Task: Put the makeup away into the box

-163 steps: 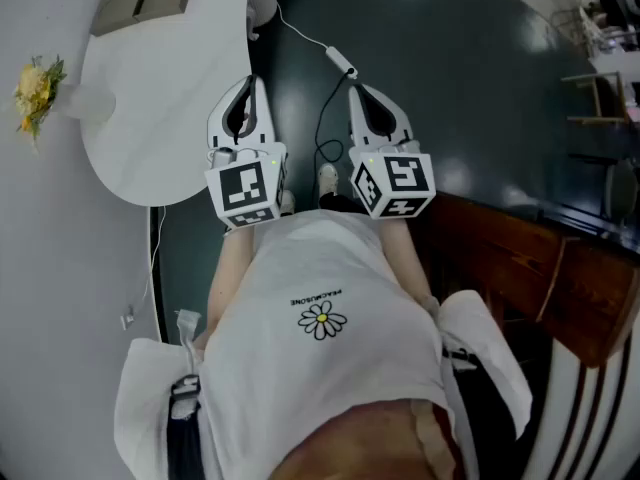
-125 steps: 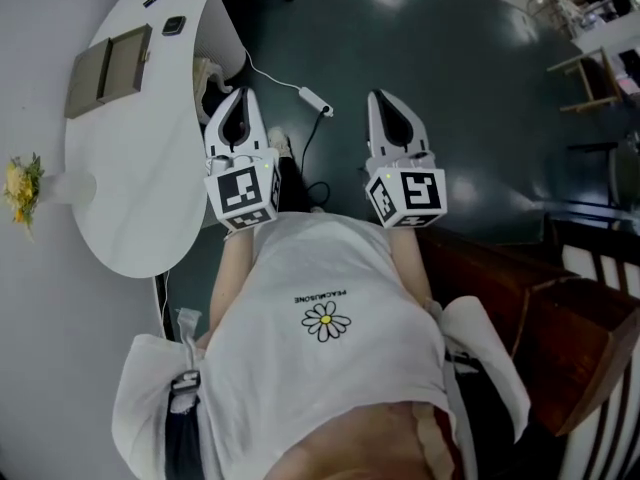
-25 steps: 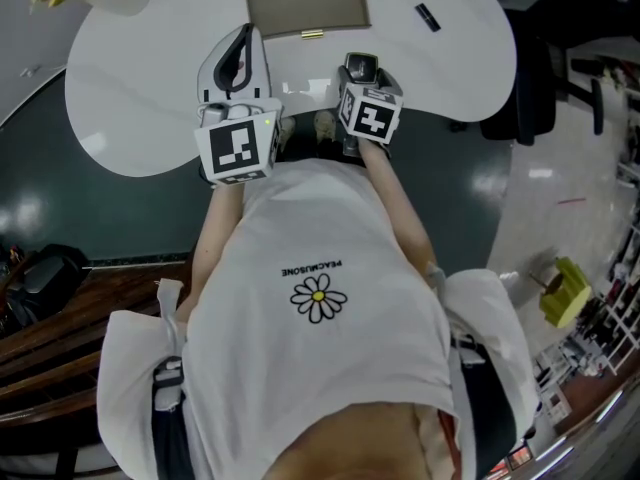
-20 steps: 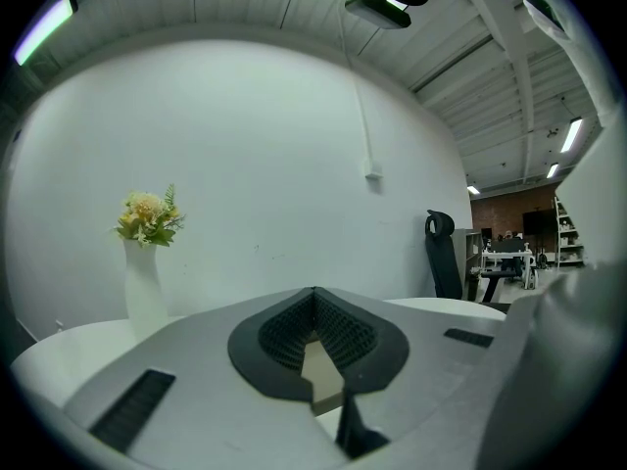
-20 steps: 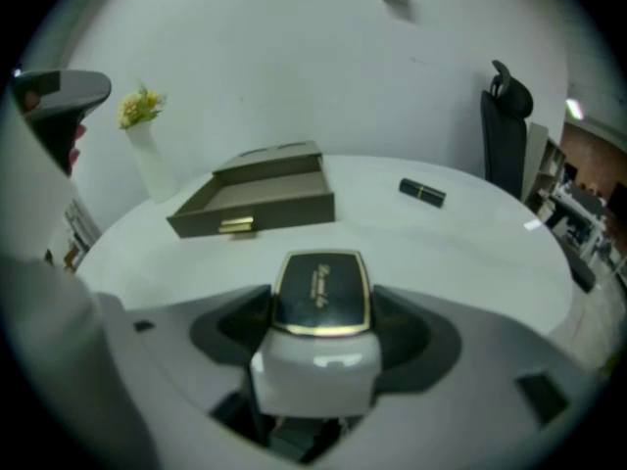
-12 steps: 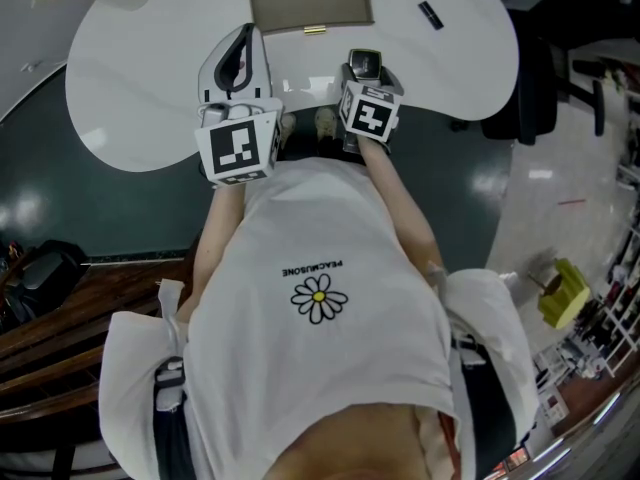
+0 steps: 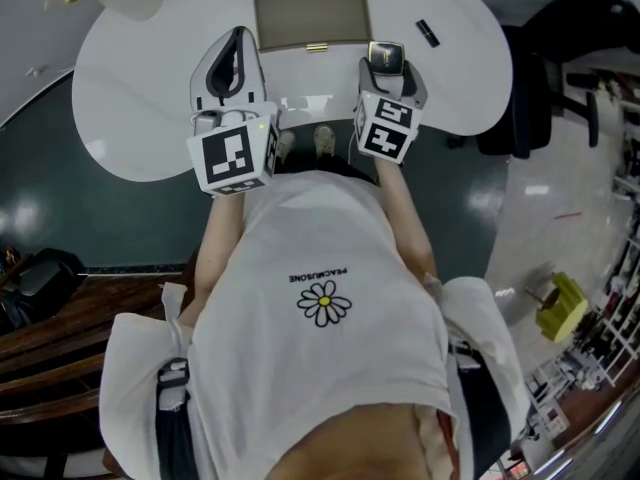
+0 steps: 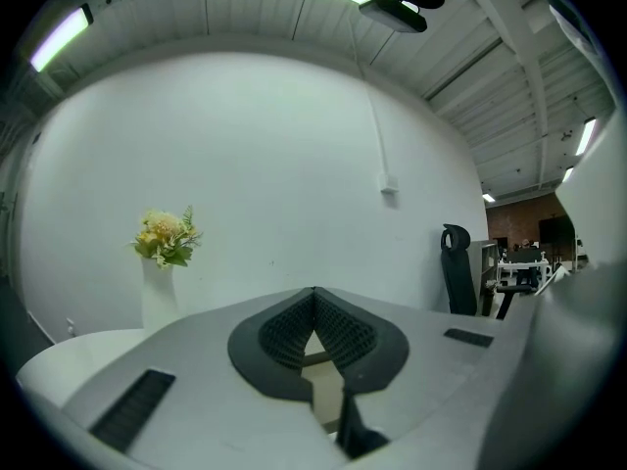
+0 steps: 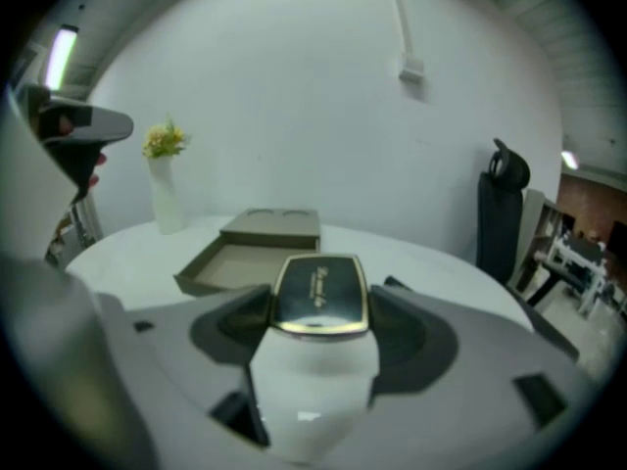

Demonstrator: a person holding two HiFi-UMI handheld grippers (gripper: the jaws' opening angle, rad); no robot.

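Fingers [image 9: 223,329] of my right gripper [image 7: 387,60] are closed on a makeup case [image 9: 318,297]. It has a white body under a dark lid with a gold rim, and the fingers grip it by its two sides. It hangs over the white desk [image 7: 130,98], just inside the near edge, which curves inward where I stand.

Fingers [image 8: 284,326] of my left gripper [image 7: 234,38] are pressed together at the tips, with nothing between them. This gripper also sits over the near edge, to the left of the right one and apart from it.

Straight ahead, beyond both grippers, an open tan box [image 7: 308,13] lies near the far edge of the desk. In the right gripper view its inside [image 9: 240,256] looks bare and its lid [image 9: 272,227] lies open on the far side. Only bare white desk shows between the makeup case and the front wall of the box.

A small gold thing [image 7: 316,47] lies just beside that front wall; it is too small to tell what it is. A short black thing [image 7: 427,33] lies on the desk to the right of the box, well apart from it and beyond the right gripper.

A white vase of yellow flowers [image 9: 162,192] stands at the far left of the desk, well clear of the box. A dark office chair [image 7: 545,78] stands on the floor off the desk's right edge.
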